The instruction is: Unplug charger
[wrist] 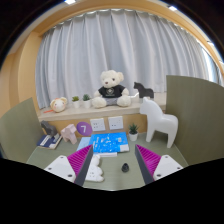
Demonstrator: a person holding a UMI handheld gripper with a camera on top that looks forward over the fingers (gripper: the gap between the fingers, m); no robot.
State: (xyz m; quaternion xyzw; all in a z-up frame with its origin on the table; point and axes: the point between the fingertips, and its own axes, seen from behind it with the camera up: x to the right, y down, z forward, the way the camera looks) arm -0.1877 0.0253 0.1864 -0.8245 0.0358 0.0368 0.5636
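Note:
My gripper (112, 166) is open above a grey-green desk (112, 178), its magenta pads (72, 160) spread wide. A white lumpy object (94, 170), possibly the charger, lies on the desk between the fingers, close to the left one. A small black object (124, 167) lies to its right, also between the fingers. Neither finger touches them. Two white wall sockets (106, 123) sit on the back panel beyond the fingers; I cannot tell whether anything is plugged into them.
A blue booklet (110, 144) lies just ahead of the fingers. A white horse figure (160, 124) stands on the right and a purple clock (84, 129) on the left. A teddy bear (110, 89) sits on the shelf before the curtains.

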